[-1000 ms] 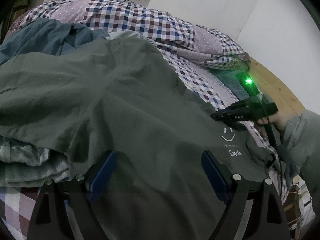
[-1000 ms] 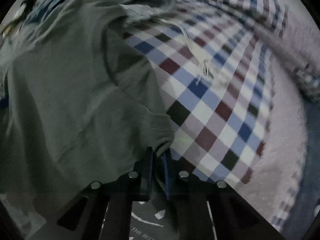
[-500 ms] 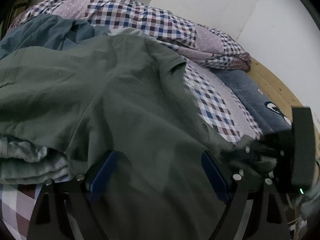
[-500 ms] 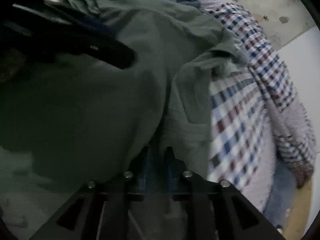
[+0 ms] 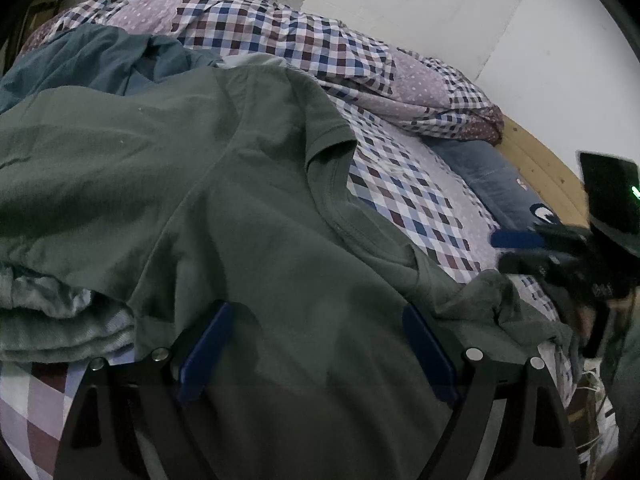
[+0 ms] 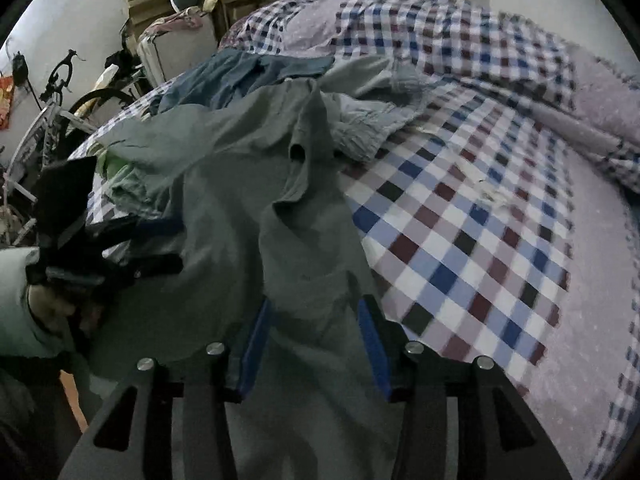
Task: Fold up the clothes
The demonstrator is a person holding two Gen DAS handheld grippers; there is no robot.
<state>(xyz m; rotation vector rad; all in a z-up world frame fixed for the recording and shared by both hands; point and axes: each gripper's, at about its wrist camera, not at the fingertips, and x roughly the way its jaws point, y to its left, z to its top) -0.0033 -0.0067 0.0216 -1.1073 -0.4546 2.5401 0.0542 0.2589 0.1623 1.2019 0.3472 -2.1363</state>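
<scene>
One bed with a checked sheet (image 6: 460, 240) fills both views, and one rumpled checked quilt (image 5: 320, 44) lies along its far side from ten to two o'clock. One green T-shirt (image 5: 240, 208) is spread across the bed's near half, its neckline toward three o'clock in the left wrist view, with a sleeve bunched at four. One blue garment (image 5: 100, 60) sits heaped at eleven o'clock, one pale folded piece (image 5: 48, 320) at eight. The two grippers: the left gripper (image 5: 316, 348) hangs over the shirt, its jaws wide apart with nothing between them; the right gripper (image 6: 316, 340) has its jaws parted, with shirt cloth draped loosely between them.
</scene>
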